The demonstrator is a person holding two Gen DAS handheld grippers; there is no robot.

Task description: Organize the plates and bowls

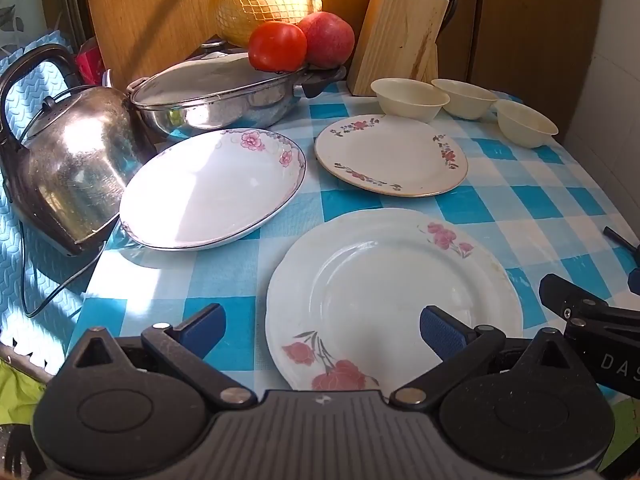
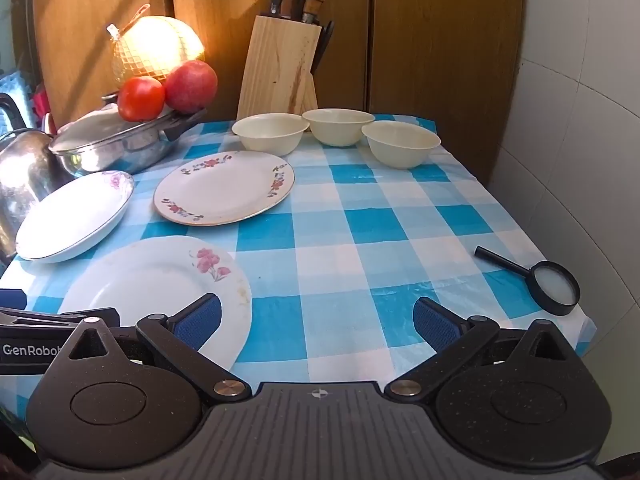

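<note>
Left gripper: jaws spread wide, nothing between them, held low over the near edge of the table, in front of the near plate. Right gripper: also spread wide and empty, just right of the same plate, over bare checked cloth. The two grippers sit side by side; each shows at the edge of the other's view.

Near plate: white, scalloped rim, pink flowers, flat on the cloth at the front left. Magnifier lies at the front right corner, handle pointing toward the back left, well apart from the dishes.

Middle row: deep plate with pink blooms and a dark rim line, at the left; its far left edge looks propped against the kettle, so it tilts. Flat plate with a floral border lies to its right, apart from it.

Back row: three cream bowls, upright, in a line, left bowl, middle bowl, right bowl; neighbours very close or touching, cannot tell which. Knife block stands behind them. Lidded pan at back left carries a tomato and an apple; a netted pomelo sits behind.
</note>
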